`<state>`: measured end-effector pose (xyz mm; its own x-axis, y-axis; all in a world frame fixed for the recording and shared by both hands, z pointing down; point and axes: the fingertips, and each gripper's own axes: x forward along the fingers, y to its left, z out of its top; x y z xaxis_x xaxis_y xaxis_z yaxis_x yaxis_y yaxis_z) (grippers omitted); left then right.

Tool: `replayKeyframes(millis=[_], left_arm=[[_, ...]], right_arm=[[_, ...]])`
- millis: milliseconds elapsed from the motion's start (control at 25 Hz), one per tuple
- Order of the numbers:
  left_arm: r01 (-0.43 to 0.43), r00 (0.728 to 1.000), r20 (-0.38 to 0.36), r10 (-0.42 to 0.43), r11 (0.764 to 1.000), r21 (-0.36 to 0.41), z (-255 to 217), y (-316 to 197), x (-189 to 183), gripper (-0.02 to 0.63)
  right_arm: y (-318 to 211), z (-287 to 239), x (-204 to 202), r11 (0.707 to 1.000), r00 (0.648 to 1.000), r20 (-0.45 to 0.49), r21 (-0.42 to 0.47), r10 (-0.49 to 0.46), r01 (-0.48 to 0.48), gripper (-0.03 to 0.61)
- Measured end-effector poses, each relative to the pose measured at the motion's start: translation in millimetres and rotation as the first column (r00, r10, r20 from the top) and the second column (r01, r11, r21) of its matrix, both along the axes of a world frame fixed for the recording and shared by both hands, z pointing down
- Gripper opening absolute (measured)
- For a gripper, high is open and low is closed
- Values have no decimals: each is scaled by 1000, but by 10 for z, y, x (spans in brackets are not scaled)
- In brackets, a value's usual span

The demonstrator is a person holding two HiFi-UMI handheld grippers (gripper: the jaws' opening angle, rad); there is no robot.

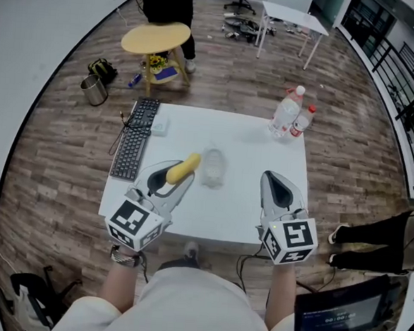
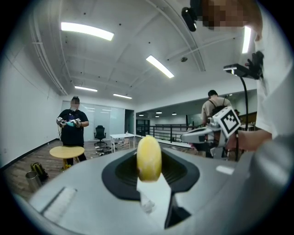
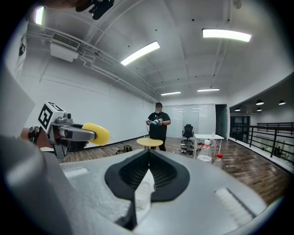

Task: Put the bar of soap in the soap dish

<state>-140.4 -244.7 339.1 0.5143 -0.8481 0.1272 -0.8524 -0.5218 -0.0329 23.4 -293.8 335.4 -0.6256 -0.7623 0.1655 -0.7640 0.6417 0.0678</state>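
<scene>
White bench [image 1: 243, 150] is carrying the soap dish [image 1: 212, 167]. The left gripper [image 1: 180, 179] jaws are clamping the bar of soap [image 1: 184, 167] partway open, and the right gripper [image 1: 267, 178] jaws are sitting closed and empty. Transport is apparently proceeding; the next move calls for lowering the soap into the dish.

Bright room lit evenly by ceiling strip lights [image 3: 226, 34], edges bowed and darkened by wide-angle lenses, right gripper [image 3: 148, 158] casing blurred up close
</scene>
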Motion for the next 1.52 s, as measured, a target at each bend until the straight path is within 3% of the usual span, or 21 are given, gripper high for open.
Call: replayKeyframes(millis=[600,920,1200,1520], left_arm=[[-74,996,37,77,994,-77,263,-365,-242,124],[-135,989,47,140,985,-112,346,-495,-168,124],[-142,987,46,153,971,-191,539,-609,-179,124],[-216,969,60,238,942,-258,630,-763,-54,124]], right_arm=[[-273,159,-288,998,998,4,-24,56,-56,3],[-387,243,-225,995,995,6,-43,95,-95,3],[-504,384,-201,993,996,8,-83,89,-89,3],[-671,574,-186,989,997,10,-124,82,-80,3]])
